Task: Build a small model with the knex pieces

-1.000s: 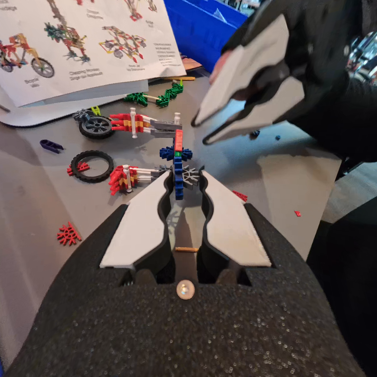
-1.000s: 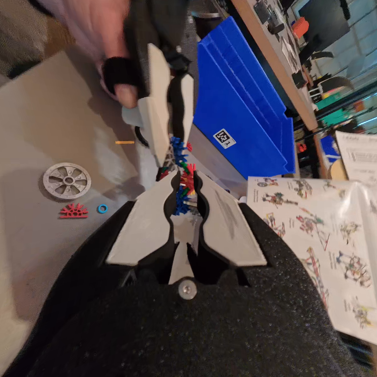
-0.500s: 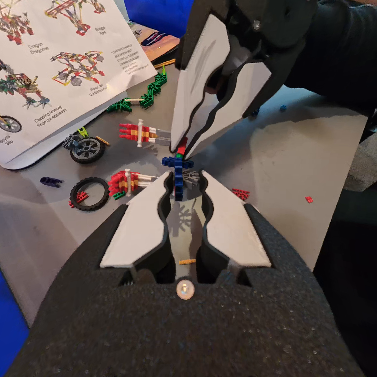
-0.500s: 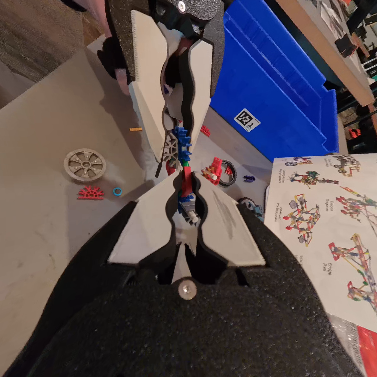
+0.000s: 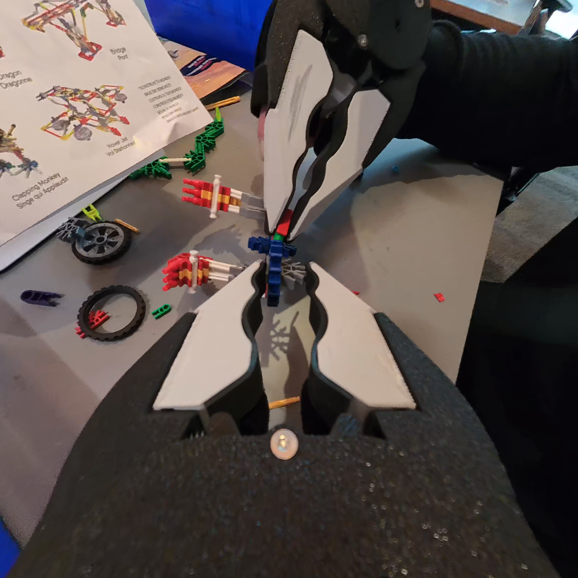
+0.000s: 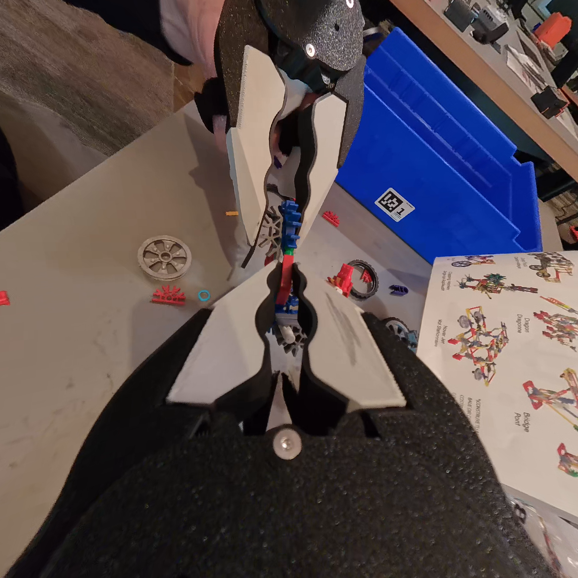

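Instruction sheet (image 5: 78, 103) cut off at 9 and 12 o'clock edges. Blue bin (image 6: 438, 162) partly hidden behind left gripper (image 6: 275, 247); grip contact possibly obscured.

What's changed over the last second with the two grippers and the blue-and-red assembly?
The right gripper swung in from the upper right and closed its jaws on the assembly's red piece. The left gripper kept holding the blue connector; loose parts on the table stayed put.
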### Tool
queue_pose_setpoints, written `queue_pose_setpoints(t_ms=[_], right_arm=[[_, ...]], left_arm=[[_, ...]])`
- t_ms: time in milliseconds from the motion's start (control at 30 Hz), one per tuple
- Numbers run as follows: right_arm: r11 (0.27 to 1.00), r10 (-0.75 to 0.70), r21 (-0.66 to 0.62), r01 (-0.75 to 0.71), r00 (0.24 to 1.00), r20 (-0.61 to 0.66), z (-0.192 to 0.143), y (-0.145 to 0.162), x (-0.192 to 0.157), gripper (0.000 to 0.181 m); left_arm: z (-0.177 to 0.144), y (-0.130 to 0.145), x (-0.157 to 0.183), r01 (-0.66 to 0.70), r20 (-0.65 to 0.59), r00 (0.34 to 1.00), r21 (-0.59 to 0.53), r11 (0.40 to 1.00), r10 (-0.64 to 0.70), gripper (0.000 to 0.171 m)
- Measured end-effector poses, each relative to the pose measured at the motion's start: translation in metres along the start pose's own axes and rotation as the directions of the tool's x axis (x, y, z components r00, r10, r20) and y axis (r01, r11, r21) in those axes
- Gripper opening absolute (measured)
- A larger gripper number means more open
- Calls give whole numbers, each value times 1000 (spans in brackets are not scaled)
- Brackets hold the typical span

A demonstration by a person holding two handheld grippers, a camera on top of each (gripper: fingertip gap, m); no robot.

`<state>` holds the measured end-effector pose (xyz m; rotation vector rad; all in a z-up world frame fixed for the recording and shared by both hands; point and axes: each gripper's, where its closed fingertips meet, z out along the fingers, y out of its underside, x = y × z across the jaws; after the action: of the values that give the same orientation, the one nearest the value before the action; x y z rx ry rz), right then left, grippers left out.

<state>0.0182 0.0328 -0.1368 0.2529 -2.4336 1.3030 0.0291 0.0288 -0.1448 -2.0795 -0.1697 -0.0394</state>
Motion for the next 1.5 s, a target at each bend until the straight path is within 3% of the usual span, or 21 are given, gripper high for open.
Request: queue_pose_setpoints(t_ms=[867, 1300, 1500], right_arm=[[999, -44, -1, 45, 992, 116, -2, 2, -26, 4], [977, 212, -39, -209, 972, 97, 2, 6, -6, 6], [986, 162, -58, -157, 983, 84, 1, 6, -7, 4]], left_arm=[[4, 1, 7, 99, -160, 982, -1, 995, -98, 20], [5, 4, -1, -30, -51, 998, -116, 993, 24, 21], [8, 10, -2, -112, -6, 994, -222, 969, 113, 21]])
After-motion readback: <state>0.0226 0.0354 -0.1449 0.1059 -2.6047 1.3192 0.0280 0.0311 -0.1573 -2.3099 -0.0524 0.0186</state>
